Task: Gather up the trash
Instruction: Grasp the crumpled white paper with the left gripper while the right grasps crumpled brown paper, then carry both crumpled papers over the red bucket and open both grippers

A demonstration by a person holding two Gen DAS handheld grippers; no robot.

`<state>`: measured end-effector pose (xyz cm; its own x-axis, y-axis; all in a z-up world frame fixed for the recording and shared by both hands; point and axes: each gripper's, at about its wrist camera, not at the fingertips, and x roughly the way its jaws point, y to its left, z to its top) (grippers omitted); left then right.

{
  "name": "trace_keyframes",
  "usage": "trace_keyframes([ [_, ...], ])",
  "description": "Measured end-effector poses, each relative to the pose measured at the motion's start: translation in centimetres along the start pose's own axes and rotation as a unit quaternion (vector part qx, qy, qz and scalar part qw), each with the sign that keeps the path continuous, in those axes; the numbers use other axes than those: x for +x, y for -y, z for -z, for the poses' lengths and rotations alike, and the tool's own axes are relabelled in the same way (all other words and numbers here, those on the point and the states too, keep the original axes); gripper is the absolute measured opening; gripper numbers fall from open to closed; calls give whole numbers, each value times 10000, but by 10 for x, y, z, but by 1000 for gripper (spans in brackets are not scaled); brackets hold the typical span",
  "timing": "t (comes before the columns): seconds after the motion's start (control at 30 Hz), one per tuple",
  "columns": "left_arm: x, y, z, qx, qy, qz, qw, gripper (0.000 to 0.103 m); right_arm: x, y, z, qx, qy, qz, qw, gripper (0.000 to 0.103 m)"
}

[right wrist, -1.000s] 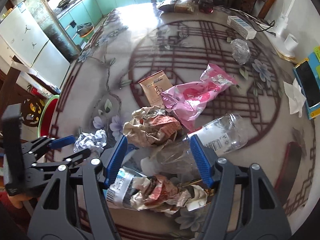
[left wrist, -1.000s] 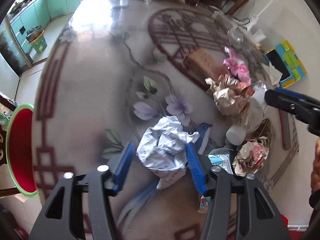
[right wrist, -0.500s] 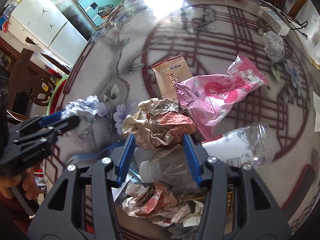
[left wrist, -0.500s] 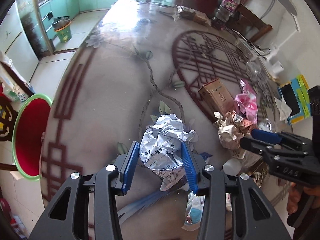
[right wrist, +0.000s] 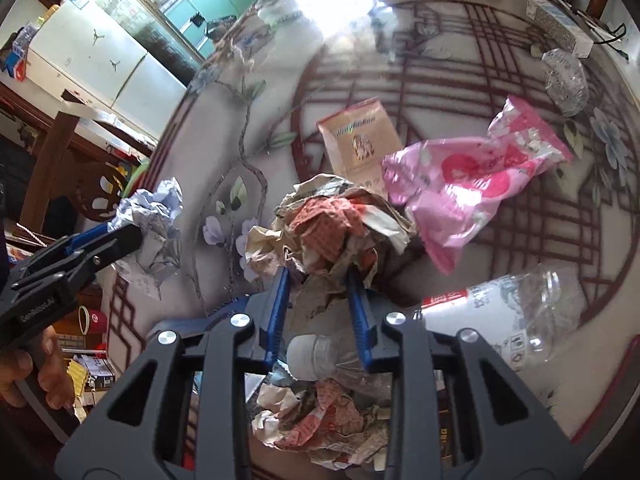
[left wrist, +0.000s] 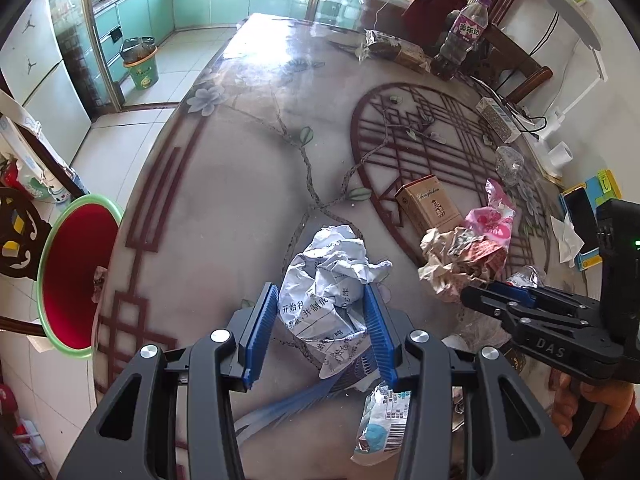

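My left gripper [left wrist: 320,312] is shut on a crumpled white printed paper ball [left wrist: 328,284] and holds it above the patterned table [left wrist: 240,184]. The ball also shows in the right wrist view [right wrist: 150,224], in the left gripper [right wrist: 120,236]. My right gripper [right wrist: 318,292] is shut on a crumpled brown and red paper wad [right wrist: 332,224], lifted off the table; it shows in the left wrist view [left wrist: 460,256] too. A red bin with a green rim [left wrist: 72,272] stands on the floor left of the table.
On the table lie a tan carton [right wrist: 360,136], a pink plastic bag [right wrist: 472,172], a clear plastic bottle [right wrist: 504,320], another crumpled wrapper [right wrist: 320,420] and a small packet [left wrist: 380,424]. Further back are a drink bottle [left wrist: 464,36] and a phone [left wrist: 580,216].
Both grippers have closed further on their paper and risen from the table. The right gripper has taken hold of the brown wad and lifted it.
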<state>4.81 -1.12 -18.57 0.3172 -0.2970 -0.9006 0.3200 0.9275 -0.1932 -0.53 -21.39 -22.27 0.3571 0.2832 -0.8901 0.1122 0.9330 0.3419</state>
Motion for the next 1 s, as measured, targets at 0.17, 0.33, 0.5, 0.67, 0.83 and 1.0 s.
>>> trace_keyframes([
  [0.17,-10,1,-7,46,153,20,9999,42,-21,-3,-8,107,294,-62,9995,29],
  [0.33,-20,0,-11,99,286,24,9995,42,-36,-11,-11,155,545,-111,9983,29],
  [0.5,-34,-4,-13,180,460,14,9988,42,-49,-23,-17,126,782,-98,9968,29],
  [0.67,-45,-13,-15,217,588,11,9980,42,-56,-37,-22,82,925,-59,9957,29],
  [0.83,-54,-27,-16,200,670,57,9975,42,-59,-51,-22,50,990,-7,9951,29],
  [1.0,-60,-41,-17,194,703,95,9973,42,-59,-67,-22,12,1053,71,9944,29],
])
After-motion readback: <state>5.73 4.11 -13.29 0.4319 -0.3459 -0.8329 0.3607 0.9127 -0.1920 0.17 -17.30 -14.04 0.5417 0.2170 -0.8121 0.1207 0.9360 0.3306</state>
